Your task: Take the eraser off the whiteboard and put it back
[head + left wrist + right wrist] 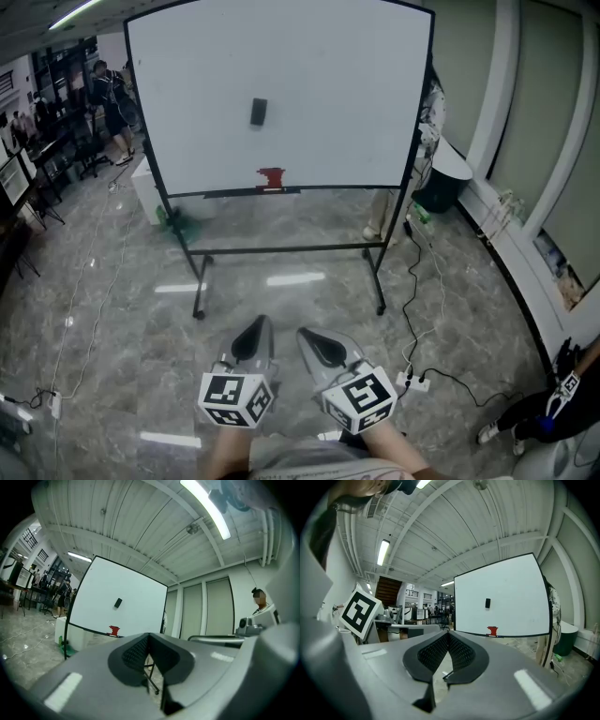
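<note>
Left gripper [255, 334] and right gripper [320, 343] clenched on nothing, I face the whiteboard [328, 94] from well back; reaching its eraser [258, 112] means approaching and opening.

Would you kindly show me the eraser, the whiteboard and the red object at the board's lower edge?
eraser [258, 112], head view, middle of its dark body.
whiteboard [347, 94], head view, bare white surface.
red object [272, 177], head view, its centre.
</note>
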`<state>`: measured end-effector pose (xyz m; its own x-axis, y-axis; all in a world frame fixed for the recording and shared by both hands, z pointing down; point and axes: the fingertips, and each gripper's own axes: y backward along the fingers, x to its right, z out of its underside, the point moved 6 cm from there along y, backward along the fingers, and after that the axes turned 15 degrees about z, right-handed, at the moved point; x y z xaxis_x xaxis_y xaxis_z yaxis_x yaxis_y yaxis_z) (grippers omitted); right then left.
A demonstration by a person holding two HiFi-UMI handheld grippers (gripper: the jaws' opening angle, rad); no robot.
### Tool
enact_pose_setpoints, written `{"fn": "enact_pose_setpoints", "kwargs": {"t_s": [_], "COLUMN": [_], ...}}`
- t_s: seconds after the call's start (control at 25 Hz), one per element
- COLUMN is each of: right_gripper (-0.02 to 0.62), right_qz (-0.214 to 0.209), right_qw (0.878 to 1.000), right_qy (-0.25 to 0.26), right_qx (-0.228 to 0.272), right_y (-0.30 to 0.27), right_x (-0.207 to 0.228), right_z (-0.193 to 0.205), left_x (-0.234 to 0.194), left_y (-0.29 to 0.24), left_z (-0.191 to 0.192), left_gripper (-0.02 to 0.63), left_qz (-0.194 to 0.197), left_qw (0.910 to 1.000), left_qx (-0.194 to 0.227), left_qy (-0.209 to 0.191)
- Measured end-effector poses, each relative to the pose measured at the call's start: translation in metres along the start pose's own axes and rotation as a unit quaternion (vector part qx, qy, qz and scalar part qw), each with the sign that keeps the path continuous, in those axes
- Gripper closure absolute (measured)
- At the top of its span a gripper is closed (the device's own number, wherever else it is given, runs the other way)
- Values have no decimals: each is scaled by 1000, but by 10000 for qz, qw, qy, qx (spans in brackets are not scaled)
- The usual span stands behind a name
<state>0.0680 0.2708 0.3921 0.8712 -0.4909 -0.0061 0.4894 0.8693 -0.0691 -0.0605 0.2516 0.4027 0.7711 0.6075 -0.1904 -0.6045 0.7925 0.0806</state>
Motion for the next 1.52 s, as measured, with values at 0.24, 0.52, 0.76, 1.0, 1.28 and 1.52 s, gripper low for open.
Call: {"fn": "enact_pose_setpoints", "kwargs": {"t_s": [0.24, 0.52, 0.76, 1.0, 1.28, 1.52], "right_gripper": [594, 594, 594, 594, 594, 594], "right_qz": [40, 69, 115, 304, 307, 359], "right_qw": [9999, 9998, 9997, 9994, 9995, 9992], "right_qy": [-69, -139, -116, -148, -60, -36], "right_qx": [-68, -143, -154, -79, -9, -175], "right_y": [7, -16, -55, -113, -187, -221], "right_x": [15, 32, 46, 59, 54, 56], "right_z": [10, 14, 11, -1, -15, -11], "left_x": [5, -12, -46, -94, -154, -180], "left_y": [-4, -27, -57, -95, -132, -157], "left_z": [9, 11, 2, -12, -26, -32], "left_gripper": [606, 606, 606, 606, 606, 606], "left_qz": [-93, -97, -74, 136, 180, 438], "left_qw": [9999, 9999, 10000, 9998, 9998, 9987], "left_qx": [-10, -76, -52, -106, -120, -184], "left_qy": [51, 44, 33, -40, -35, -169]}}
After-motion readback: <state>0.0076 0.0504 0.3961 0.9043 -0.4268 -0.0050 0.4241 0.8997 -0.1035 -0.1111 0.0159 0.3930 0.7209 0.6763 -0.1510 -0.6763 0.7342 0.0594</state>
